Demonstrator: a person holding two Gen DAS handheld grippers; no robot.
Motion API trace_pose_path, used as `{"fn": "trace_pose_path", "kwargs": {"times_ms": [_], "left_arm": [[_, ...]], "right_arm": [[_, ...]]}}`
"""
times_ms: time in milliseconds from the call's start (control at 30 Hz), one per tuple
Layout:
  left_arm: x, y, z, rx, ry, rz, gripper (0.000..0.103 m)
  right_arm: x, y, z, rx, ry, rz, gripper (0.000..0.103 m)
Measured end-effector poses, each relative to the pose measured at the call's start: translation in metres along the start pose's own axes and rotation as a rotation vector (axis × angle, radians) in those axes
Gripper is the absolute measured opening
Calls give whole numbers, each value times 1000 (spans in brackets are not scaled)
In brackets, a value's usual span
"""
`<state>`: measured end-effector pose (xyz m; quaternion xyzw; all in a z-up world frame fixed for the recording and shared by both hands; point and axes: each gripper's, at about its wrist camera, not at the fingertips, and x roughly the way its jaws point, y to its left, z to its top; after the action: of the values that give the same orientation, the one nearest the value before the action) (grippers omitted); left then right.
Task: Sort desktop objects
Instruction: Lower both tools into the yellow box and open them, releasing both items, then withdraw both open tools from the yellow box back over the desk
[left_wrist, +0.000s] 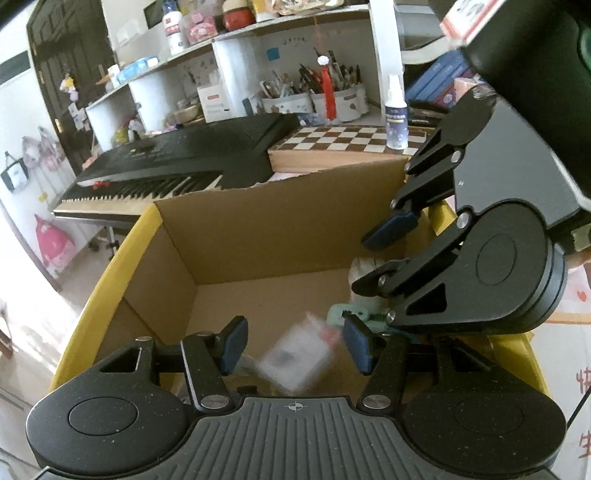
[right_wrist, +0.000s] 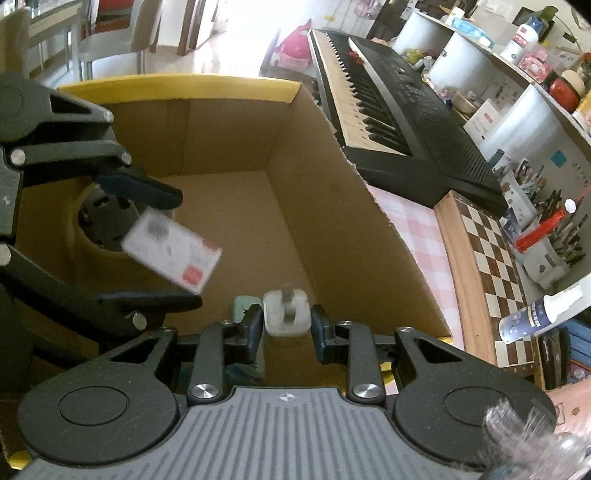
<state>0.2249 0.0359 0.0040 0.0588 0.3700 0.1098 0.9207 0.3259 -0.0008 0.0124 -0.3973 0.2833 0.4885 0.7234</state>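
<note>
A cardboard box (left_wrist: 240, 236) with yellow rim holds the sorted things; it also shows in the right wrist view (right_wrist: 343, 229). My left gripper (left_wrist: 295, 345) is open over the box. A small white card packet (left_wrist: 295, 360) is blurred in mid-air between its fingers; in the right wrist view the packet (right_wrist: 171, 253) falls free between the left gripper's fingers (right_wrist: 147, 186). My right gripper (right_wrist: 286, 326) is open, with a small white block (right_wrist: 286, 312) loose between its pads, blurred. A mint-green item (left_wrist: 354, 314) lies on the box floor under the right gripper (left_wrist: 373, 260).
A black keyboard (left_wrist: 177, 162) and a wooden chessboard box (left_wrist: 343, 142) with a spray bottle (left_wrist: 397, 118) stand behind the box. White shelves (left_wrist: 258, 74) with pen cups are further back. A tape roll (right_wrist: 96, 229) sits in the box corner.
</note>
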Motion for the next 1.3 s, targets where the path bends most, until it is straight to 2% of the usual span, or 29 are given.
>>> {"fn": "trace_pose_path", "kwargs": {"times_ms": [133,333,633,700,833,1067,1300], "left_arm": [[-8,1,2,-4,-39,10,61],[-24,7,2,-31,-103,31,66],[-50,23,-4,-96,-178,55,68],[-56,27,-6,-111,-197,65,73],[-67,35,-11,-143,-222,70,74],[-84,47,-25,-170,-256,75,76],[-99,60,-41,-190,-265,67,76]], "right_arm": [[-9,-3,0,33,-33,-16,35],[-33,-4,-2,121,-98,-62,36],[-81,17,-7,214,-203,-156,37],[-91,22,-10,250,-228,-183,40],[-105,32,-19,344,-255,-204,39],[-130,54,-40,532,-337,-308,39],[-146,78,-55,672,-351,-411,40]]}}
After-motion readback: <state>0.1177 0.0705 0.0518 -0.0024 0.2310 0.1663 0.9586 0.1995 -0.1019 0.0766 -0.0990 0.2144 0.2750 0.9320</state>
